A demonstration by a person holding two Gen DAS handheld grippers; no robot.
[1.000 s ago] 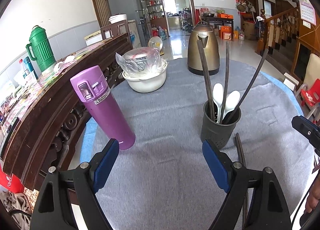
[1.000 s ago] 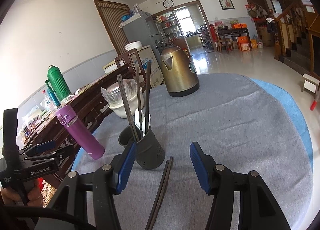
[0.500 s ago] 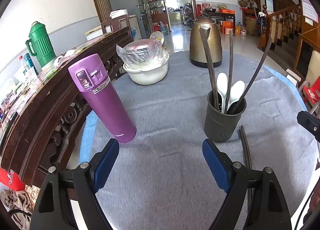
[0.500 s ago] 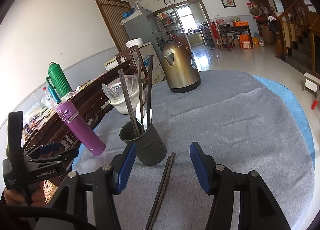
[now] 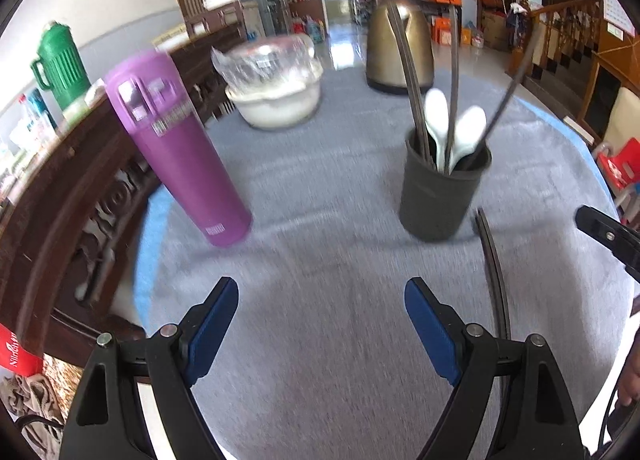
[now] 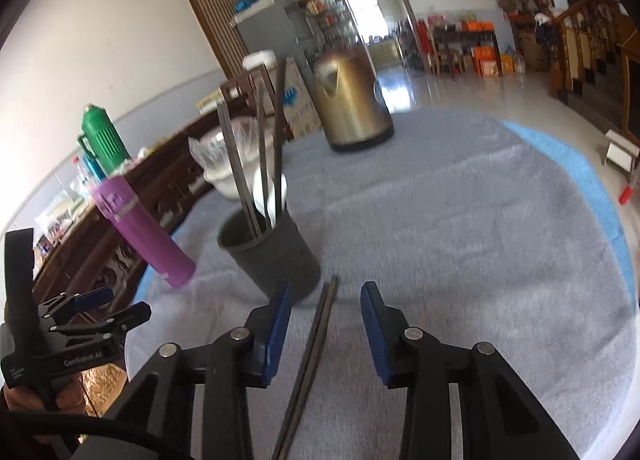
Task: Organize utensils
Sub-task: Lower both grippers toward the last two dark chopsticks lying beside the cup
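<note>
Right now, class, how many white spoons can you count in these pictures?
2. Both white spoons stand bowl-up side by side in the dark utensil holder on the grey tablecloth, among the dark chopsticks. Others could be hidden inside the holder.

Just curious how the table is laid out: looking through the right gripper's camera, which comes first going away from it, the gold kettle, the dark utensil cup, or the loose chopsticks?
1. Loose chopsticks, lying between the closing jaws.
2. Utensil cup, just ahead, left.
3. Gold kettle, far across the table.
</note>
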